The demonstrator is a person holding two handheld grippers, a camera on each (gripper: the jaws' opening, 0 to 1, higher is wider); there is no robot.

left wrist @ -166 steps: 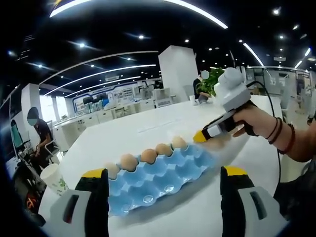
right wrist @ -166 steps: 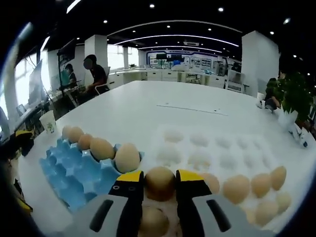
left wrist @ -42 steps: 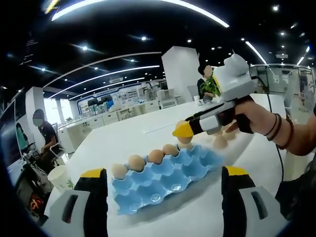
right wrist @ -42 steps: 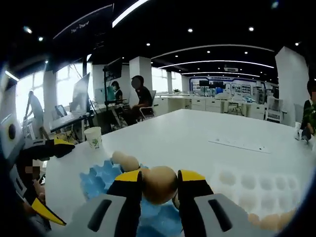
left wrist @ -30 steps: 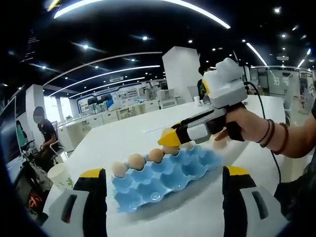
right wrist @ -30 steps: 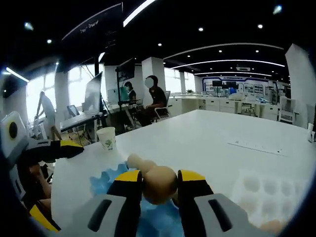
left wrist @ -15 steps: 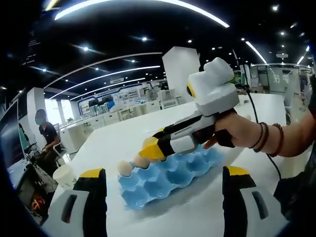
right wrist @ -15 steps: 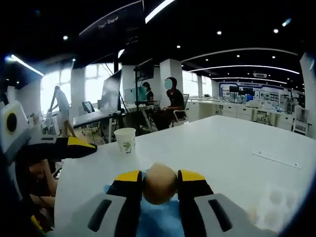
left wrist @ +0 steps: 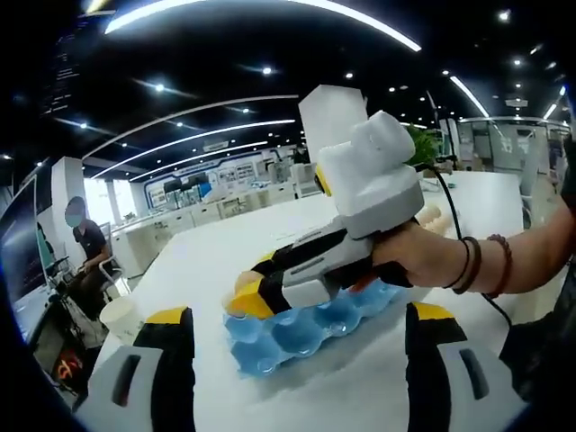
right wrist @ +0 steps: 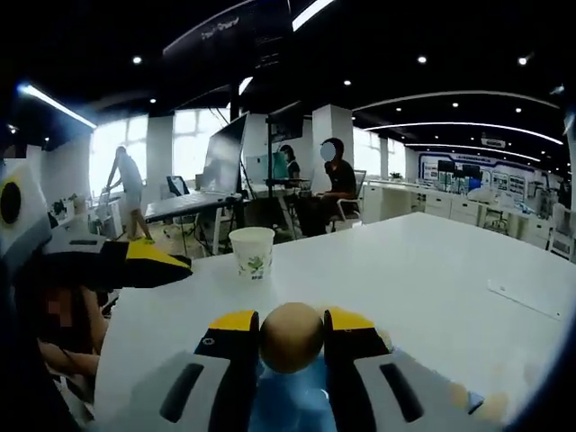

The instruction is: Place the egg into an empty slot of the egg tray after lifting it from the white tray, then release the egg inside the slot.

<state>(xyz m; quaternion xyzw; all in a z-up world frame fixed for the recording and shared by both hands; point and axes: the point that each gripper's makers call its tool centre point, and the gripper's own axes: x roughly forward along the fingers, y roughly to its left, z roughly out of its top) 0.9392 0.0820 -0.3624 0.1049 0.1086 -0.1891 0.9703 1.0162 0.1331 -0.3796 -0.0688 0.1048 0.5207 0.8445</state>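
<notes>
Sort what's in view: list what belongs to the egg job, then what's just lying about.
Part of the job:
- egg, clamped in the right tongs
- blue egg tray, under those tongs
- left tongs, open, holding nothing

Just lying about:
- paper cup on the white table
- office desks and people behind

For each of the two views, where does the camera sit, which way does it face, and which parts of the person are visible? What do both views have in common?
Left gripper view: sits on the left tool, open, facing across the white table at the blue tray; the right tool and the person's hand cross over it.
Right gripper view: sits on the right tool, facing along the table toward a paper cup; the tool is shut on the egg above the tray; the left tool shows at the left.
Shared: table, tray, cup, each other's tool.
</notes>
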